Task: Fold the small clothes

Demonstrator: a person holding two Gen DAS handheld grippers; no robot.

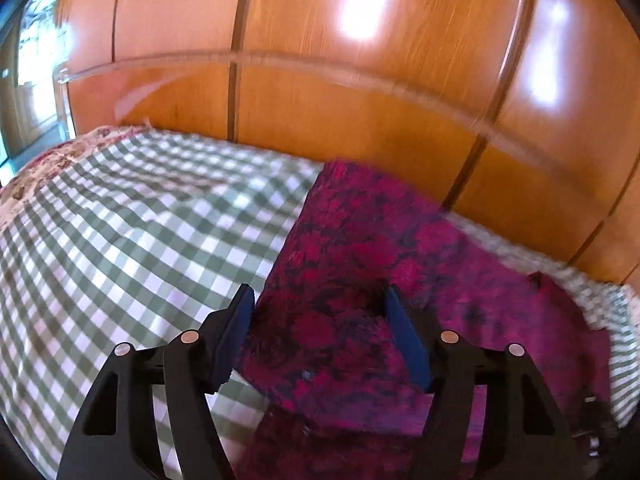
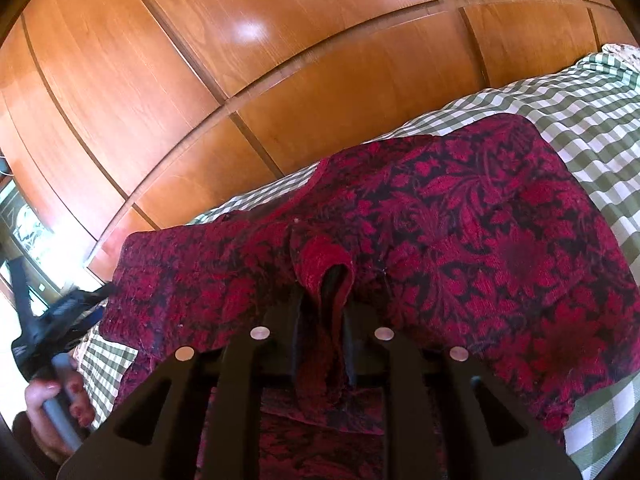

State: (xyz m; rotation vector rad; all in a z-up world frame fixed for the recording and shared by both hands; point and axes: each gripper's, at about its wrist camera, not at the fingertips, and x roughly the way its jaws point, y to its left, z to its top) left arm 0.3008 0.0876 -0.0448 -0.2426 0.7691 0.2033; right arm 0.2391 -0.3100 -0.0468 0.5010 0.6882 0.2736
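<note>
while the right gripper (image 2: 322, 304) pinches the red floral cloth (image 2: 460, 216), the left gripper (image 1: 320, 320) stands spread, no writing readable.

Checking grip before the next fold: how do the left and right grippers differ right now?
The left gripper stands open above the red patterned garment, pads pressing nothing; the right gripper is shut on a bunched fold of that garment. The left view is motion-blurred, the right view sharp. Both point toward the same garment on the checked cloth.
</note>
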